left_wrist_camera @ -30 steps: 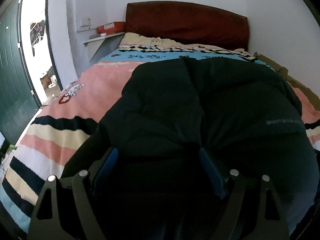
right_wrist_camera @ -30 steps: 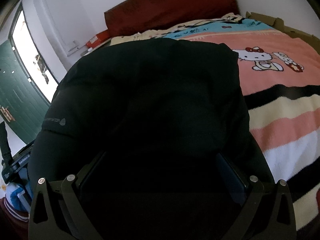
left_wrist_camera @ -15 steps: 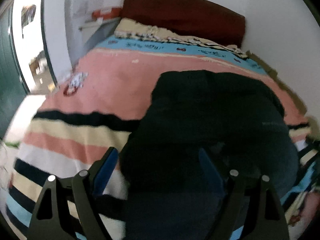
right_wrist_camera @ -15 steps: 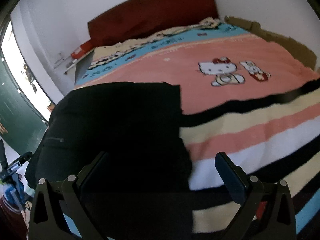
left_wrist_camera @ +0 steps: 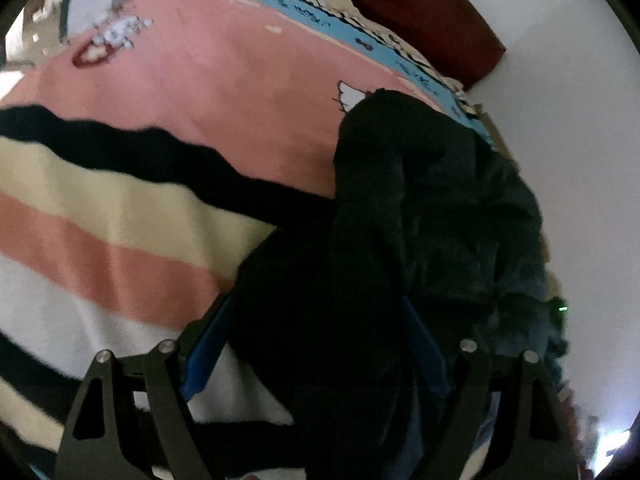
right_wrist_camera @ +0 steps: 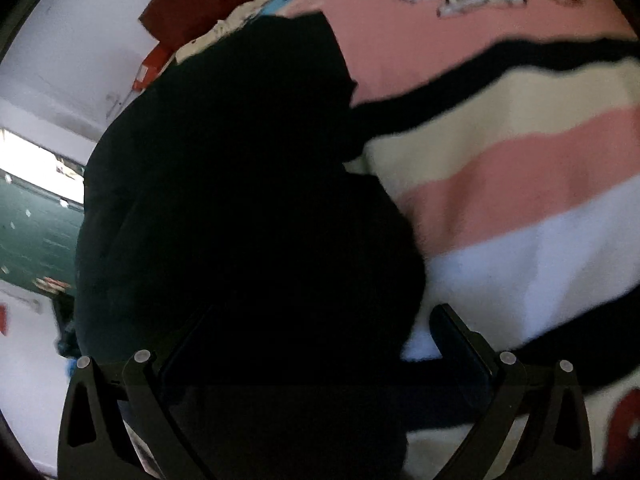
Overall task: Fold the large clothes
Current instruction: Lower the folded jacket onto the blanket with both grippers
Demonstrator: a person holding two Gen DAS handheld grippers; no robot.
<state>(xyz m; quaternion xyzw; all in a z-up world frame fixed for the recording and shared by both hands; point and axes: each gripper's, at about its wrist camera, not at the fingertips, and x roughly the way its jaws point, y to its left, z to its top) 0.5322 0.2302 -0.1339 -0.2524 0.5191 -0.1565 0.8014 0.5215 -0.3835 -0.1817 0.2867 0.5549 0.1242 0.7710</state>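
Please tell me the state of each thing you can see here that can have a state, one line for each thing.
Black garment: bunched, not flat, lying partly on the bed.
Striped blanket: spread over the bed, under the garment.
Left hand-held gripper: fingers wide apart, dark cloth between them; grip unclear.
Right hand-held gripper: fingers wide apart, cloth between them; grip unclear.
Green door: seems open, bright gap beside it.

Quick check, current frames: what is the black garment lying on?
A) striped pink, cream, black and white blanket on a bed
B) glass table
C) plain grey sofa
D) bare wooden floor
A: in both wrist views the black garment lies on the striped blanket, whose pink, cream, black and white bands run out from under it, with a dark red headboard at the far end of the bed.
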